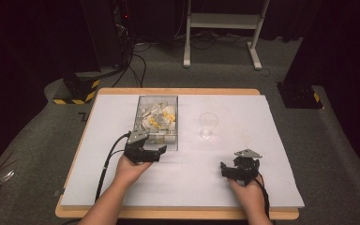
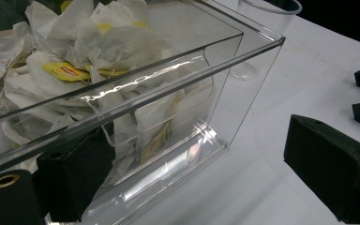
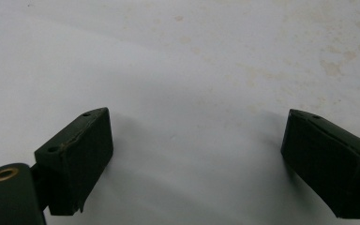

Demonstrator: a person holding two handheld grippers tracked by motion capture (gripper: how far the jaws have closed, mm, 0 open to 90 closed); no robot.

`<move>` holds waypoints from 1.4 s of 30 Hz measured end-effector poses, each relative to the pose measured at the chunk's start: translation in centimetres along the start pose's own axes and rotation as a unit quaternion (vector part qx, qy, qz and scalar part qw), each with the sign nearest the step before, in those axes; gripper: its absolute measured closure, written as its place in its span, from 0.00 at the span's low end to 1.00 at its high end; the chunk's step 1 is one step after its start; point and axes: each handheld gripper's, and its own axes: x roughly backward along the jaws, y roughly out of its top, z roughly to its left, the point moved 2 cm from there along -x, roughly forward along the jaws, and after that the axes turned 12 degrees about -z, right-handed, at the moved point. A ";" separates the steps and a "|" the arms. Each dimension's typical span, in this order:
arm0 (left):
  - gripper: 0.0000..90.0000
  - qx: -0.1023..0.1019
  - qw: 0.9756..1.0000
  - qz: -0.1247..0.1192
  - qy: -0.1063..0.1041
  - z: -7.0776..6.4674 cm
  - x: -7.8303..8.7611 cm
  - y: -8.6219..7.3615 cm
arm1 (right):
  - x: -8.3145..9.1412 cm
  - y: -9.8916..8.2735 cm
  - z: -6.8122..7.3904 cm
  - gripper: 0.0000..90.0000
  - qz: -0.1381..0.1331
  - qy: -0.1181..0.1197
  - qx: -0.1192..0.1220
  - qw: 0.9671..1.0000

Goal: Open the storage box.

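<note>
High view: just starting, reaching for tea bags point(image 1: 157, 118) in box point(image 1: 143, 101).
Left gripper point(image 1: 155, 151) gaping astride box corner, clamping nothing; right gripper point(image 1: 228, 169) gaping, idling; cup point(image 1: 207, 125) sitting empty.

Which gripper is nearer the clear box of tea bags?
Left. The left gripper is at the clear box's near corner; the right gripper rests far off, beyond the plastic cup.

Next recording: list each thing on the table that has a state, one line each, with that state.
clear box: lidless, upright, filled with tea bags
plastic cup: upright, looks empty
left tool: open, at the box's near corner, holding nothing
right tool: open, holding nothing
</note>
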 end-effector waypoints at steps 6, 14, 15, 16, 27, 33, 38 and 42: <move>0.11 -0.004 1.000 -0.003 0.007 -0.3 -0.3 -0.1 | 0.0 0.0 0.0 0.10 0.000 0.001 0.000 1.000; 0.11 0.001 1.000 -0.005 0.008 -0.2 -0.3 -0.1 | 0.0 0.0 0.0 0.10 0.000 0.001 0.000 1.000; 0.12 0.001 1.000 -0.005 0.008 -0.2 -0.3 -0.1 | 0.0 0.0 0.0 0.10 0.000 0.001 0.000 1.000; 0.14 0.002 1.000 -0.007 0.008 -0.3 -0.2 -0.1 | 0.0 0.0 0.0 0.10 0.000 0.001 0.000 1.000; 0.17 -0.001 1.000 -0.015 0.010 -0.4 0.3 -0.5 | 0.0 0.0 0.0 0.10 -0.001 0.000 0.001 1.000; 0.21 -0.003 1.000 -0.016 0.019 -0.7 0.7 -0.7 | 0.0 0.0 0.0 0.10 -0.001 0.000 0.001 1.000; 0.24 -0.010 1.000 -0.016 0.024 -0.8 0.9 -0.8 | 0.0 0.0 0.0 0.10 -0.001 0.000 0.002 1.000; 0.26 -0.011 0.999 -0.015 0.027 -0.9 1.2 -0.8 | 0.0 0.0 0.0 0.10 -0.001 0.001 0.003 1.000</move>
